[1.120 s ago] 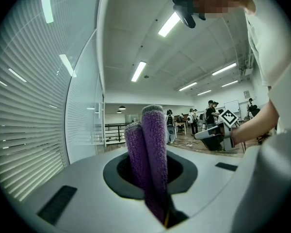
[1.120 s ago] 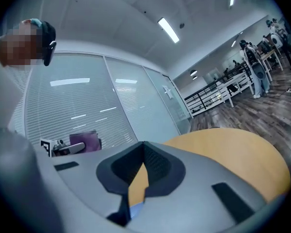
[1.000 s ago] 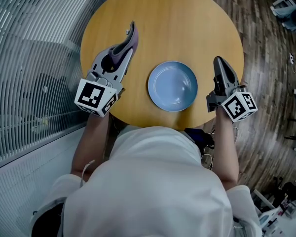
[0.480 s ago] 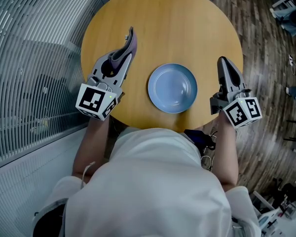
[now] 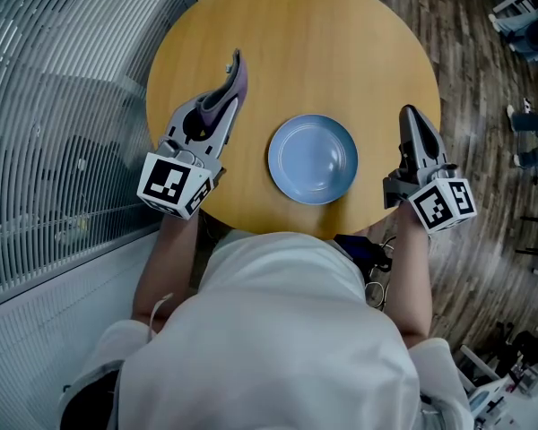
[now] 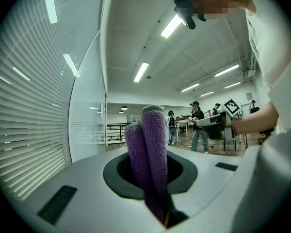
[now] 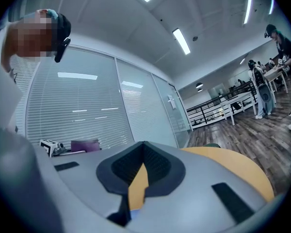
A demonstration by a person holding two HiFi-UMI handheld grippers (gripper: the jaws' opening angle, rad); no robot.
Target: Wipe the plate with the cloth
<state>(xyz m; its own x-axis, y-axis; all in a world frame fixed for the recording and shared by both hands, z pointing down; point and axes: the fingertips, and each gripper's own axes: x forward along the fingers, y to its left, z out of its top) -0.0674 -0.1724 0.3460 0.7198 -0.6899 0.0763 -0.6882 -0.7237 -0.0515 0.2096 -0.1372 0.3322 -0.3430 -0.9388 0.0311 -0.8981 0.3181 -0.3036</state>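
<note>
- The left gripper (image 5: 236, 68) is clamped on the purple cloth (image 5: 226, 92), over the left side of the table (image 5: 296, 34).
- The blue plate (image 5: 313, 159) sits on the table between the two grippers and touches neither.
- The right gripper (image 5: 412, 116) is closed, with nothing in it.

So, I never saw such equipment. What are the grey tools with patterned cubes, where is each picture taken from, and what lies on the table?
No robot here: a person holds a two-jaw gripper in each hand. One picture comes from a camera on the person's head, looking down. The other two come from cameras riding on the grippers, looking along their jaws. On the round table lies one empty blue plate. The left gripper, left of the plate, is shut on a purple cloth. The right gripper, on the other side, is shut and holds nothing.
</note>
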